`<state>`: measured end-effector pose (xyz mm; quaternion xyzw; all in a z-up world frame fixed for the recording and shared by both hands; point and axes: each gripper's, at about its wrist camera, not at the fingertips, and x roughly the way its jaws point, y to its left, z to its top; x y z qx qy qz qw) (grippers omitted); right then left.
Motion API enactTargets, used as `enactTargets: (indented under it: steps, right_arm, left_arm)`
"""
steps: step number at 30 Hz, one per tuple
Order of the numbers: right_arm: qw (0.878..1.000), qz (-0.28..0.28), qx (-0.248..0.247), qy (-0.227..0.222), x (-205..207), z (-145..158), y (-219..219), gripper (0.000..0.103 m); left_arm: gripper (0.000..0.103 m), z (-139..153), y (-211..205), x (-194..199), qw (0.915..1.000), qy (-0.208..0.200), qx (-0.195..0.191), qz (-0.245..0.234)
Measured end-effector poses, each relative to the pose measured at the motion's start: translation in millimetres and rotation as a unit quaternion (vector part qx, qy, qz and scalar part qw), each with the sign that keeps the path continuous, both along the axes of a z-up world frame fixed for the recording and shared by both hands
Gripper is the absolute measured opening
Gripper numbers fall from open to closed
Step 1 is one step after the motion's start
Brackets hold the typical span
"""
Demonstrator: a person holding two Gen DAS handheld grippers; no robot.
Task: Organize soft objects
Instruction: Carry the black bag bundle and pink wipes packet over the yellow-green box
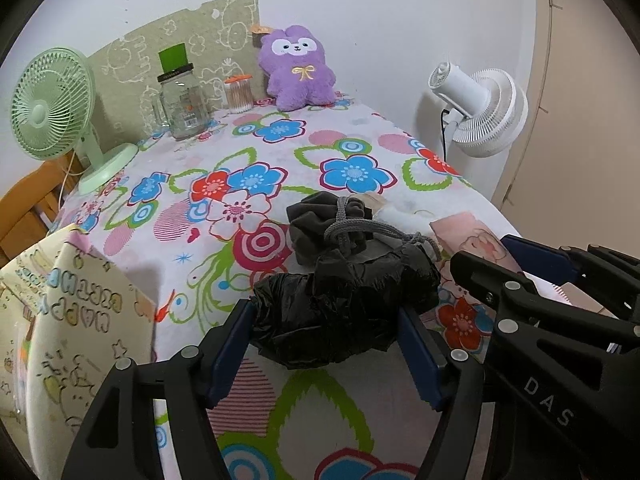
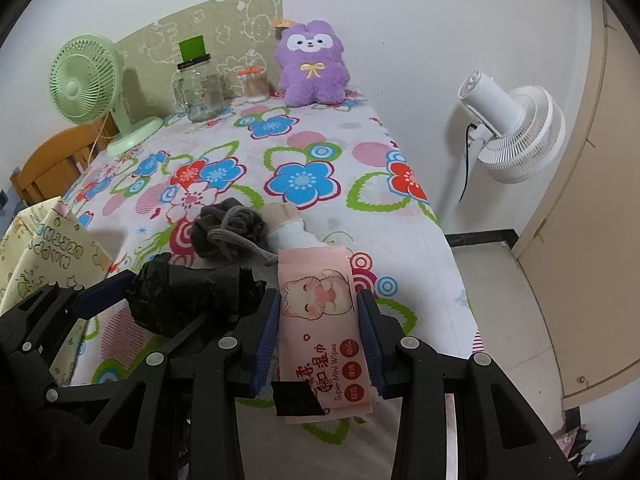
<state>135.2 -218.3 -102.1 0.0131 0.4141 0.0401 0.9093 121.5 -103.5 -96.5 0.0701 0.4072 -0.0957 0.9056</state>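
My left gripper point(image 1: 326, 328) is shut on a crumpled black plastic bag point(image 1: 344, 308), its blue pads pressing both sides; the bag also shows in the right wrist view point(image 2: 188, 292). My right gripper point(image 2: 318, 332) is shut on a pink pack of mini wipes point(image 2: 320, 320) with a cartoon cat, seen at the right in the left wrist view point(image 1: 476, 240). Just beyond lie a dark grey drawstring pouch point(image 2: 228, 228) and a pale rolled cloth point(image 2: 292, 232). A purple plush toy point(image 2: 312, 64) sits at the far edge of the floral table point(image 2: 300, 148).
A yellow-white gift bag point(image 1: 72, 312) stands at the table's near left. A green desk fan point(image 1: 52, 108), a glass jar point(image 1: 184, 104) and a cotton-swab tub point(image 1: 238, 94) stand at the back left. A white floor fan point(image 2: 516, 132) stands right of the table.
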Motion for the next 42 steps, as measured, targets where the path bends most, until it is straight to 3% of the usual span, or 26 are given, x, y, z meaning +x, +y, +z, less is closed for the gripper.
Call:
enactTargets:
  steps: [42]
  right_arm:
    - [0.994, 0.009, -0.004, -0.108, -74.0, 100.2, 36.9, 0.042]
  left_arm:
    - [0.072, 96.3, 29.2, -75.0, 0.9949, -0.098, -0.016, 0.014]
